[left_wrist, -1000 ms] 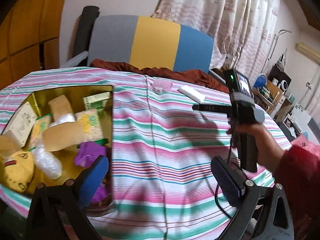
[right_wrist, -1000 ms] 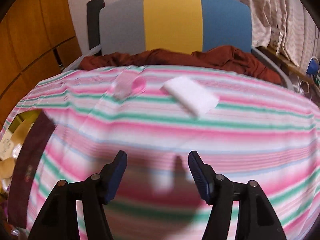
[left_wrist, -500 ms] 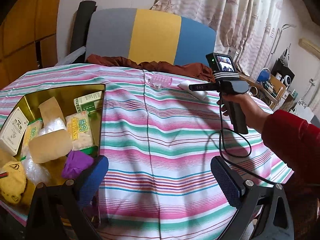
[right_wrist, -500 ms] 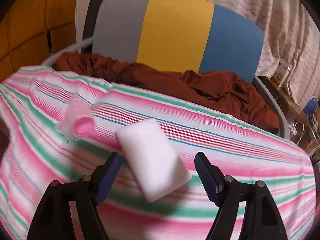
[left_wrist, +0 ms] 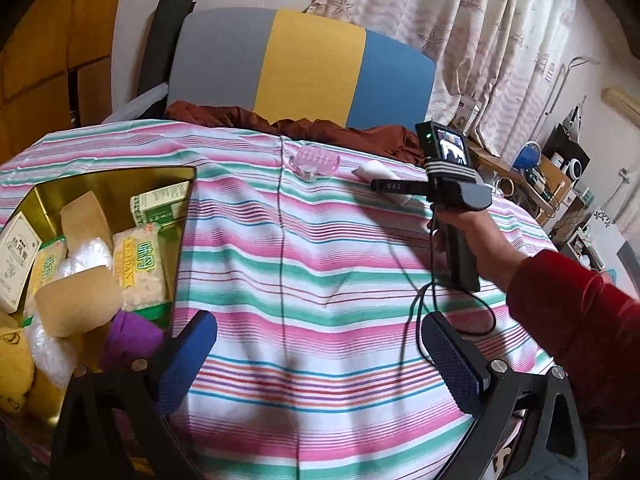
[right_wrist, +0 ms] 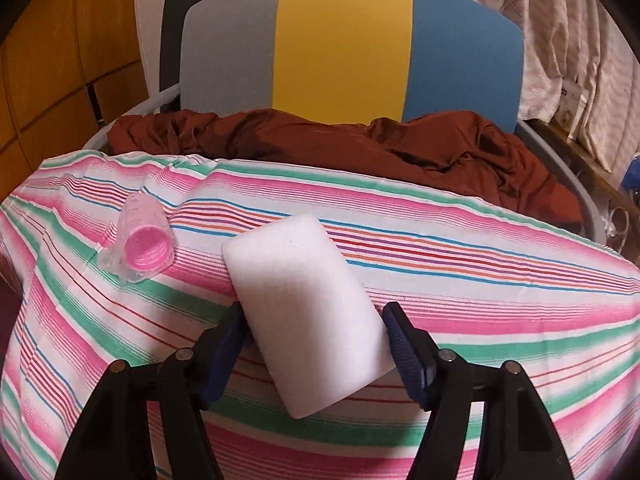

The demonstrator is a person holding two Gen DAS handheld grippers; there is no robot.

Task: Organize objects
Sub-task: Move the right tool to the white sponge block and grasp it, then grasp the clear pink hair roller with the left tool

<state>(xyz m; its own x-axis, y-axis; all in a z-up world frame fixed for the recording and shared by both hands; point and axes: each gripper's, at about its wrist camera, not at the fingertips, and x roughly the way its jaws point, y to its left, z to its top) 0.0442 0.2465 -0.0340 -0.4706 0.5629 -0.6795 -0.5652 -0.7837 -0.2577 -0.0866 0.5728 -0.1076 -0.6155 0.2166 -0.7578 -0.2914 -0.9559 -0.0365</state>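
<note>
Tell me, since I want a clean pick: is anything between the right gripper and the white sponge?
Nothing visible. The white sponge lies on the striped tablecloth between the closing fingers of the right gripper. The pink hair rollers sit apart, off to the left.

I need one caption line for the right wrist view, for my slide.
Right gripper closing around a white sponge block on the striped tablecloth, pink roller lying apart.

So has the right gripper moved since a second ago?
Yes. The right gripper advanced across the striped cloth toward the chair, and is closing around the white sponge.
</note>
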